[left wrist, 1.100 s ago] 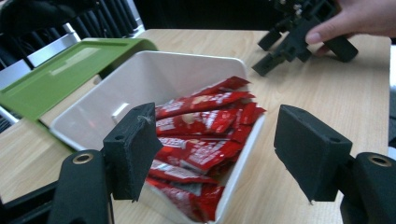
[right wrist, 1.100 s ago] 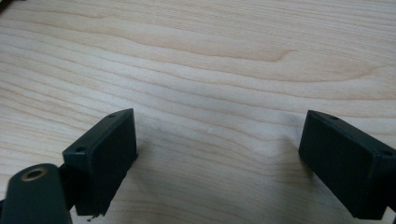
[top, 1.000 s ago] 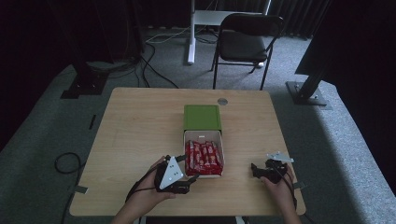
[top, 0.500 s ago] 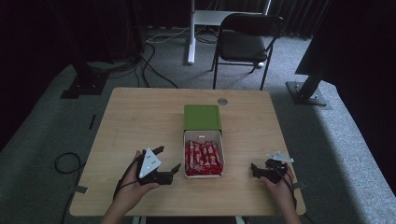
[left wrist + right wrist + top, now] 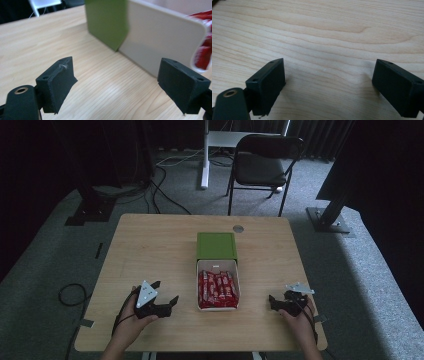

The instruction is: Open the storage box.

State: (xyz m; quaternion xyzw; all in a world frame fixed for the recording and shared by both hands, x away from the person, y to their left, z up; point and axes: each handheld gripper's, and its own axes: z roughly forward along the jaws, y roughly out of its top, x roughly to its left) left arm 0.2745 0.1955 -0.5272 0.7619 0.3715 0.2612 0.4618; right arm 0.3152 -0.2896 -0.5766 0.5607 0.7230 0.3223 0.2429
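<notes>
Wooden table (image 5: 150, 245): your left gripper (image 5: 165, 303) has pulled back to nine o'clock of the white tray (image 5: 218, 266), its jaws just opened wide and empty; right gripper (image 5: 274, 301) rests wide, so the red bars (image 5: 217, 289) look packed.

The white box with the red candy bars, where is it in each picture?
High view: the white box sits mid-table, just in front of the green lid.
Left gripper view: its white wall fills the upper right, red candy bars at the right edge.
Right gripper view: not in it.
Shared landmark: the wooden table.
</notes>
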